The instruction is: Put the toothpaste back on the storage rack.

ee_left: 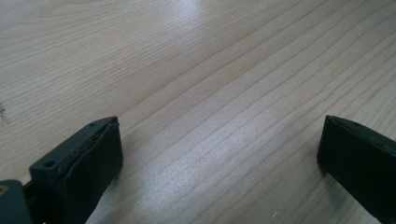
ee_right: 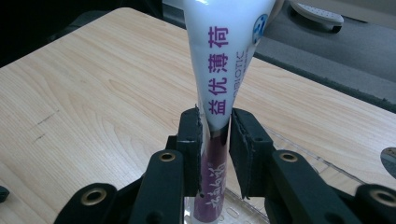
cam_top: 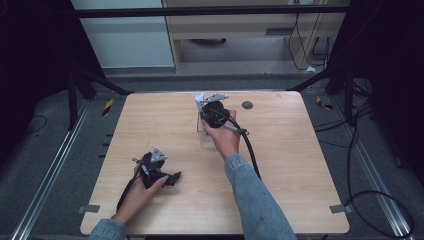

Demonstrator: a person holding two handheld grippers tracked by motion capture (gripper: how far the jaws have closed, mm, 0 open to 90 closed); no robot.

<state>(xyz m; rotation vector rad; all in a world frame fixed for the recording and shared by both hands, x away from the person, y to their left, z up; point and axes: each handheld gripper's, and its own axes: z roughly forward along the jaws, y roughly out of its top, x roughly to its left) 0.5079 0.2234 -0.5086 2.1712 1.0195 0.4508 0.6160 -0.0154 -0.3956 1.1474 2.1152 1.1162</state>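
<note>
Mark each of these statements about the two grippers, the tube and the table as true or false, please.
1. The right gripper is closed on a white tube with purple writing. True.
2. The left gripper holds a tube too. False: its jaws stand wide apart with only bare wood between them.
3. The tube's lower end stands in a clear container on the table. True, as far as the right gripper view shows.
4. The tube lies flat on the table. False: it stands upright between the jaws.
5. A small dark round thing lies on the table near its far edge. True.
6. The left gripper is beyond the right gripper. False: it is nearer the person.
</note>
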